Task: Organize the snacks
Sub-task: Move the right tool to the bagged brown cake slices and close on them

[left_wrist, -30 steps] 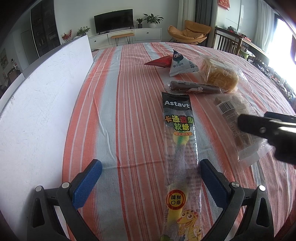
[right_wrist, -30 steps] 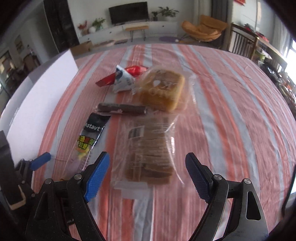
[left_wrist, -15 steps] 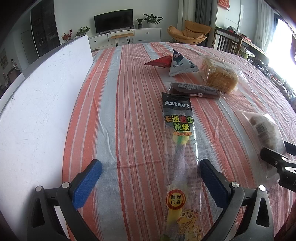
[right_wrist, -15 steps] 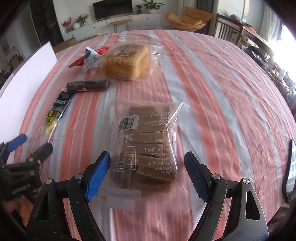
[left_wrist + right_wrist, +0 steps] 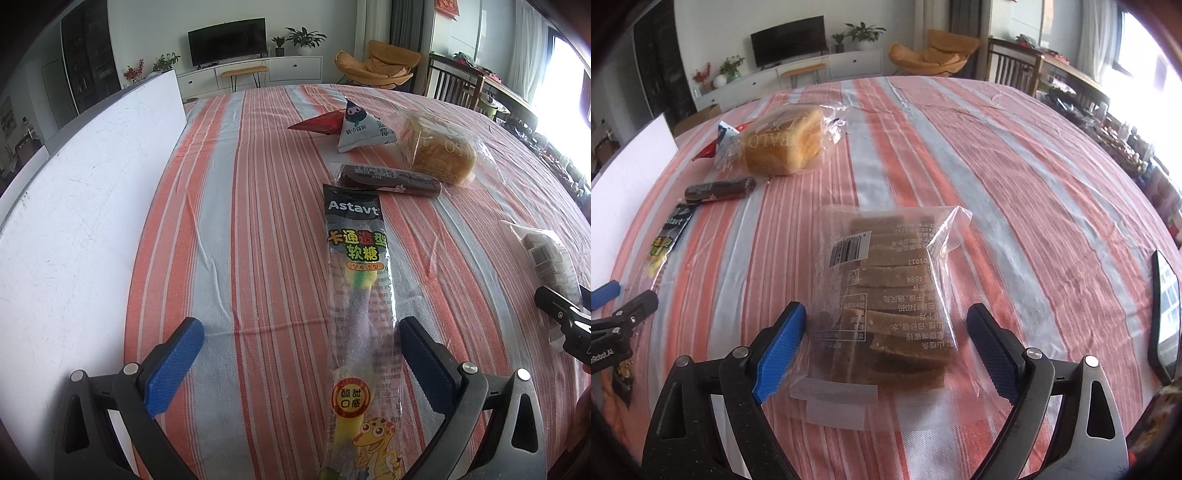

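Note:
My left gripper (image 5: 295, 354) is open, its jaws astride the lower part of a long gummy candy packet (image 5: 360, 295) lying on the striped tablecloth. My right gripper (image 5: 886, 343) is open, its jaws on either side of a clear bag of brown cakes (image 5: 890, 295), which also shows at the right edge of the left wrist view (image 5: 550, 258). Farther back lie a dark sausage stick (image 5: 388, 179), a bagged bread loaf (image 5: 436, 151), a white triangular pack (image 5: 364, 127) and a red packet (image 5: 317, 123).
A white board (image 5: 74, 221) runs along the table's left side. A black phone (image 5: 1165, 314) lies near the right table edge. The right gripper's tip (image 5: 561, 314) shows at the left view's right edge. Chairs stand beyond the table.
The right gripper and the bag of brown cakes between its jaws have moved right and toward the front of the table, away from the other snacks. The left gripper has stayed still.

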Demonstrator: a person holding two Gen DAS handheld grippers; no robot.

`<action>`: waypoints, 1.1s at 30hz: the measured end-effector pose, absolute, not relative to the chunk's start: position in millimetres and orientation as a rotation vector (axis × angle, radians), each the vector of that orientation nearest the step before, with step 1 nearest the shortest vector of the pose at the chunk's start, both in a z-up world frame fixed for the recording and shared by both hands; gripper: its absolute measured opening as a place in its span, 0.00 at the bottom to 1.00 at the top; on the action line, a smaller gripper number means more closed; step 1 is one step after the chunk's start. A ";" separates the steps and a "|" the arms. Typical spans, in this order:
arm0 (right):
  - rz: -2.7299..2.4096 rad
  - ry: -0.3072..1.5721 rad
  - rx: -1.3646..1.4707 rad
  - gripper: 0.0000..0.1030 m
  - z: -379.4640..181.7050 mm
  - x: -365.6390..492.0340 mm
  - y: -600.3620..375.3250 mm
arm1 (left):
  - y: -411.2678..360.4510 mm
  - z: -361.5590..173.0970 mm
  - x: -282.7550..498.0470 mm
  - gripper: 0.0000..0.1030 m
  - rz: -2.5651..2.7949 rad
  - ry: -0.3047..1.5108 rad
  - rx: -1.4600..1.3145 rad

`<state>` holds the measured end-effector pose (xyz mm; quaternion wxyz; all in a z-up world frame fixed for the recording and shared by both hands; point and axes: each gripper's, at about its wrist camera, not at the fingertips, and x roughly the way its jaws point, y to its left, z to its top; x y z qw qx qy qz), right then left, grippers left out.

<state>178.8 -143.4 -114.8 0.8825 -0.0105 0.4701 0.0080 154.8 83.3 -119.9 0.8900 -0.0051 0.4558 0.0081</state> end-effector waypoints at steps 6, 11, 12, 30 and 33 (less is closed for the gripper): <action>0.014 0.975 -0.022 0.90 -115.6 175.6 -143.0 | 83.2 -119.9 154.9 1.00 0.017 0.947 -0.010; 0.014 0.975 -0.022 0.90 -115.7 175.9 -143.2 | 83.1 -119.9 155.0 1.00 0.017 0.946 -0.011; 0.014 0.975 -0.022 0.90 -115.7 175.8 -143.3 | 83.1 -119.9 155.0 1.00 0.017 0.946 -0.011; 0.014 0.975 -0.022 0.90 -115.9 175.4 -143.6 | 83.1 -119.9 155.0 1.00 0.017 0.946 -0.011; 0.014 0.975 -0.022 0.90 -115.9 175.4 -143.7 | 83.1 -120.0 155.0 1.00 0.017 0.946 -0.011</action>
